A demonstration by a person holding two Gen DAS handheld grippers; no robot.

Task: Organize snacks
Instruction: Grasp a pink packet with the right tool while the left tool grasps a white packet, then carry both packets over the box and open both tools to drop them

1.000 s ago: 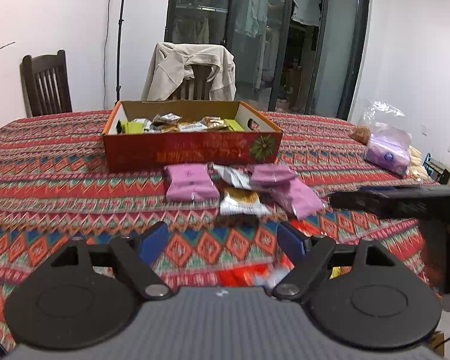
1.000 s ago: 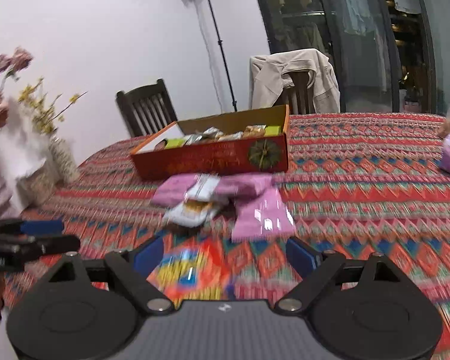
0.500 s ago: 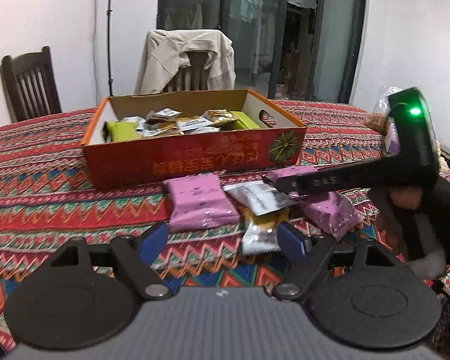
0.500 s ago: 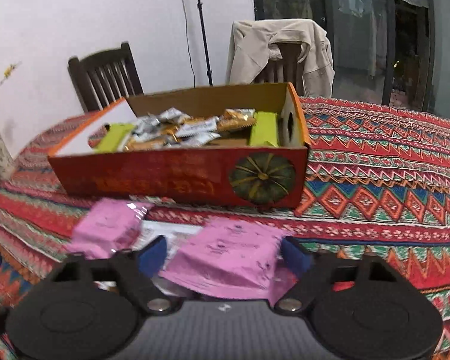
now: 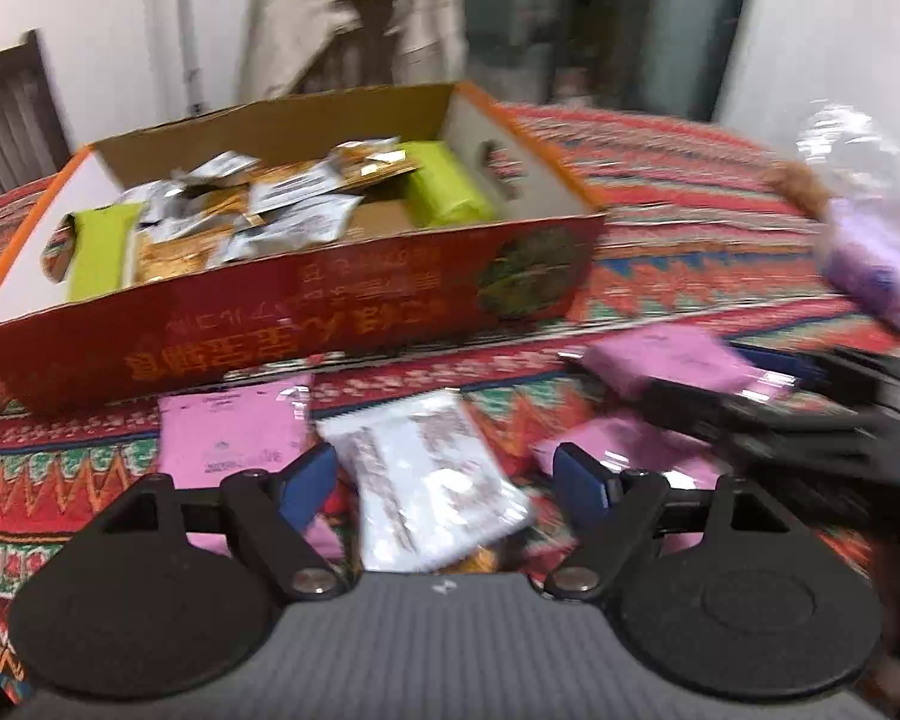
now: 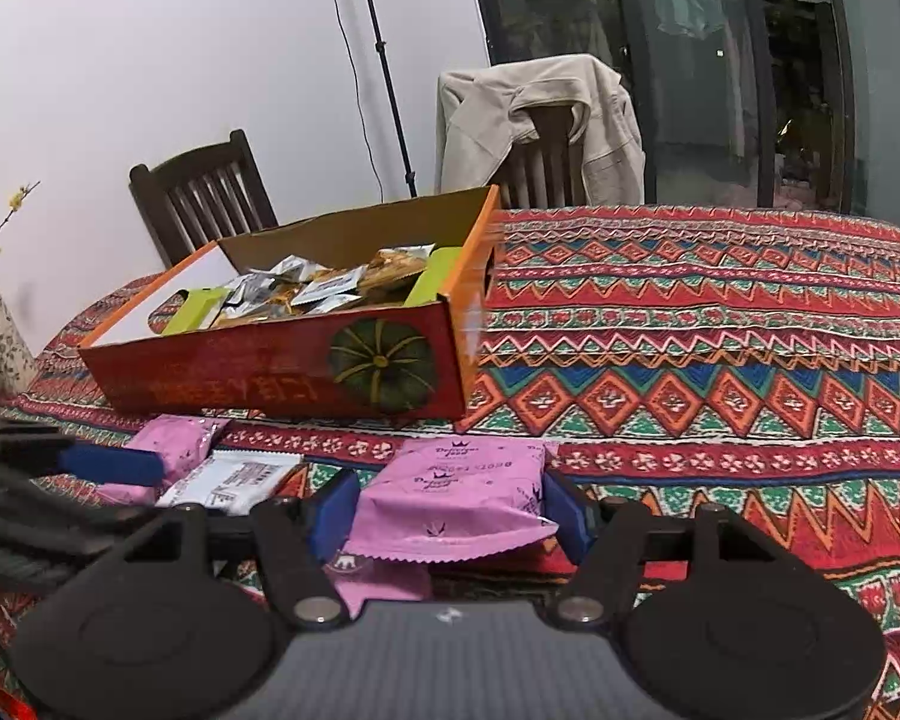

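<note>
An open red cardboard box point(image 6: 258, 378) holding several snack packets stands on the patterned tablecloth point(image 6: 720, 372). Just in front of it, my right gripper point(image 6: 448, 510) is closing; its blue pads touch both sides of a pink snack packet point(image 6: 456, 492). In the left wrist view, which is blurred, the same packet point(image 5: 666, 354) sits between those fingers. My left gripper point(image 5: 444, 471) is open, low over a white packet point(image 5: 426, 510) that lies between its fingers without contact. More pink packets point(image 5: 234, 438) lie alongside.
A chair draped with a beige jacket point(image 6: 540, 114) stands behind the box, and a dark wooden chair point(image 6: 204, 192) is to its left. A patterned vase point(image 6: 0, 336) is at the far left. A plastic bag with purple packets point(image 5: 870, 264) lies to the right.
Both grippers have moved forward and down toward the packets in front of the box. The right jaws have narrowed from wide open onto the pink packet. The left jaws stay open.
</note>
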